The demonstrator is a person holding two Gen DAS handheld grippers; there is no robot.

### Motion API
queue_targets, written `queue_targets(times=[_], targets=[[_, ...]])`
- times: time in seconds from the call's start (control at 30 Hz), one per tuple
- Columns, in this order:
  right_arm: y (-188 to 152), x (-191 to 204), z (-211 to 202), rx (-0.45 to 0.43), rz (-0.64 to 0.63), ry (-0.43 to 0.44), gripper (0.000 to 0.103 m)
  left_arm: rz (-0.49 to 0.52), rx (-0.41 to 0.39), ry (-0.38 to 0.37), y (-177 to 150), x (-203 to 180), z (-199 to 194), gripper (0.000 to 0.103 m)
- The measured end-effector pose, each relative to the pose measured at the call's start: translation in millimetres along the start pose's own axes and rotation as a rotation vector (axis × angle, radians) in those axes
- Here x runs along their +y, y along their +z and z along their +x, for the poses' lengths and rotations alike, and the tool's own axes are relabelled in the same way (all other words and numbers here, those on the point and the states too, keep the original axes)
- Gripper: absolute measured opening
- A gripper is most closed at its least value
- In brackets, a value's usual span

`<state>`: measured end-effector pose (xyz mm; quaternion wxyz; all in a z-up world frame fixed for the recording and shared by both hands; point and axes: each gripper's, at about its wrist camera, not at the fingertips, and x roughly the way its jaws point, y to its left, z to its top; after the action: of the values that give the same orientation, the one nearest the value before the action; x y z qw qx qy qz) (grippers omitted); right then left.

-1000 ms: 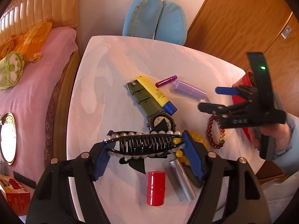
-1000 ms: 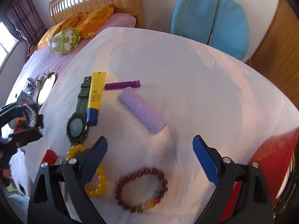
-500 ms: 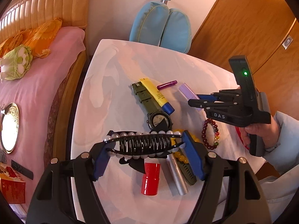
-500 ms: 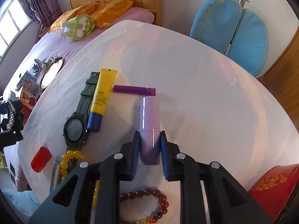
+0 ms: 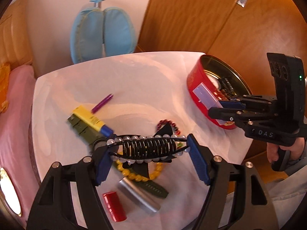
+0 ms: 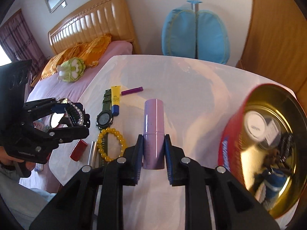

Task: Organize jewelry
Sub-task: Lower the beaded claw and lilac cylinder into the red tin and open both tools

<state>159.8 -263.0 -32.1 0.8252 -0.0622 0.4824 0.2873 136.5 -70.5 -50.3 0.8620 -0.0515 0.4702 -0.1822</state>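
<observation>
My left gripper point(image 5: 148, 149) is shut on a black hair clip point(image 5: 147, 147) edged with pearls, held above the table; it also shows in the right wrist view point(image 6: 73, 113). My right gripper point(image 6: 153, 143) is shut on a lilac tube point(image 6: 154, 130) and holds it in the air beside the red round tin point(image 6: 268, 147). In the left wrist view the tube point(image 5: 206, 96) hangs in front of the tin point(image 5: 193, 76). On the white table lie a yellow bead bracelet point(image 6: 111, 143), a dark red bead bracelet point(image 5: 167, 123) and a green watch point(image 6: 103, 117).
A yellow tube point(image 6: 115, 99), purple stick point(image 6: 132, 91), red cylinder point(image 5: 114, 206) and silver cylinder point(image 5: 138, 195) lie on the table point(image 6: 172, 72). The tin holds several items. A bed point(image 6: 80, 72) stands left, a blue padded object point(image 6: 194, 32) behind, wooden doors point(image 5: 211, 15) right.
My right gripper, shut on the lilac tube, has lifted it off the table and carried it right to the red tin. My left gripper has turned right with the hair clip.
</observation>
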Motion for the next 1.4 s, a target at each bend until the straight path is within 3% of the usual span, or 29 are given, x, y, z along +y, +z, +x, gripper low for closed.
queue_targets(times=[0.13,0.3,0.47,0.63,0.77,1.03,1.27,1.4], targets=[[-17,-51,-45,-0.083,0.118,-0.066,0.023,0.104,-0.010,-0.063,31,-50,13,0.071],[-36,-116,-76,-0.128,0.175,-0.109,0.023,0.163,-0.034,-0.083,57,-114,29,0.071],[-50,-174,-82,-0.099,0.121,-0.122,0.023,0.130,-0.023,-0.057,72,-169,59,0.071],[-58,-219,-75,-0.048,0.123,-0.098,0.023,0.077,0.042,-0.067,91,-201,99,0.071],[-53,-231,-70,-0.050,0.111,-0.088,0.023,0.122,0.120,-0.012,107,-211,133,0.071],[-48,-242,-54,-0.033,0.166,-0.116,0.023,0.274,0.267,0.030,122,-215,199,0.071],[-52,-247,-52,-0.036,0.210,-0.096,0.023,0.394,0.320,0.028,118,-231,198,0.071],[-52,-248,-53,-0.050,0.209,-0.087,0.023,0.409,0.389,0.037,104,-230,197,0.071]])
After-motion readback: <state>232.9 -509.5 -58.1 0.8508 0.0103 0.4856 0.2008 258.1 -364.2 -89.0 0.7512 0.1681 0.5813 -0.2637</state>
